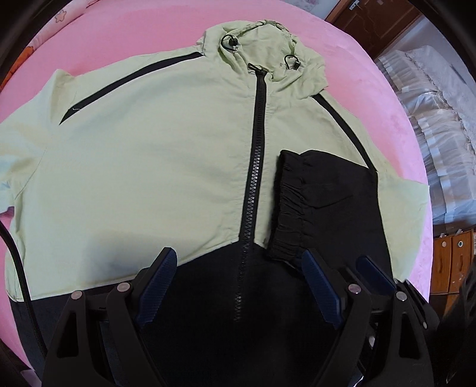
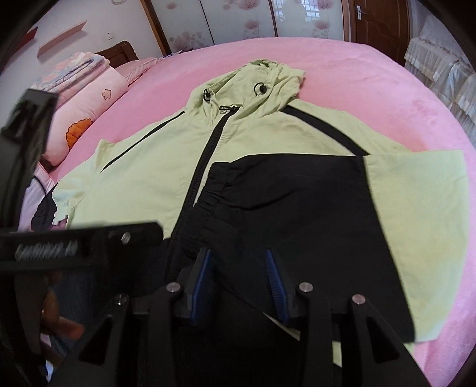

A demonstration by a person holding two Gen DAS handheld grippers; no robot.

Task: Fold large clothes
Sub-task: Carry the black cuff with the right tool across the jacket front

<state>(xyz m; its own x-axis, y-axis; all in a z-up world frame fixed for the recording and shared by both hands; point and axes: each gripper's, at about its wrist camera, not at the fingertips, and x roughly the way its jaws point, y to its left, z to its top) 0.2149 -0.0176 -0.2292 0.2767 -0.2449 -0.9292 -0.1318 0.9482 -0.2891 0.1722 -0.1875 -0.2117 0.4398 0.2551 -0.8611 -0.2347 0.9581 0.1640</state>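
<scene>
**Inspector A:** Left wrist view. A pale green and black hooded jacket [image 1: 166, 166] lies flat, front up, on the pink bed [image 1: 125, 38], zip [image 1: 255, 154] closed and running up to the hood [image 1: 261, 50] at the far end. One black sleeve cuff [image 1: 290, 208] is folded inward across the chest, just beside the zip. The left gripper [image 1: 238, 282] hangs over the black hem panel, jaws standing wide apart with nothing between the pads. A second pair of blue pads shows at its right edge: the right gripper [image 1: 366, 277], only partly in frame.

**Inspector B:** Right wrist view. Same jacket [image 2: 142, 178], same bed [image 2: 357, 68]. The right gripper [image 2: 241, 282] sits over the folded sleeve [image 2: 291, 208]; jaws partly open, black cloth lying between the pads, which do not press on it.

**Inspector A:** What does yours add?

**Inspector B:** A pink flower-print pillow [image 2: 86, 110] with a folded quilt [image 2: 71, 71] at the bed's left, sliding wardrobe doors [image 2: 226, 20] behind, and the blurred black body of the left gripper [image 2: 80, 241] at my left edge. The green upper part of the folded sleeve also shows fully here.

**Inspector A:** Mine alone shows the jacket's other sleeve running off frame left, unfolded.
</scene>
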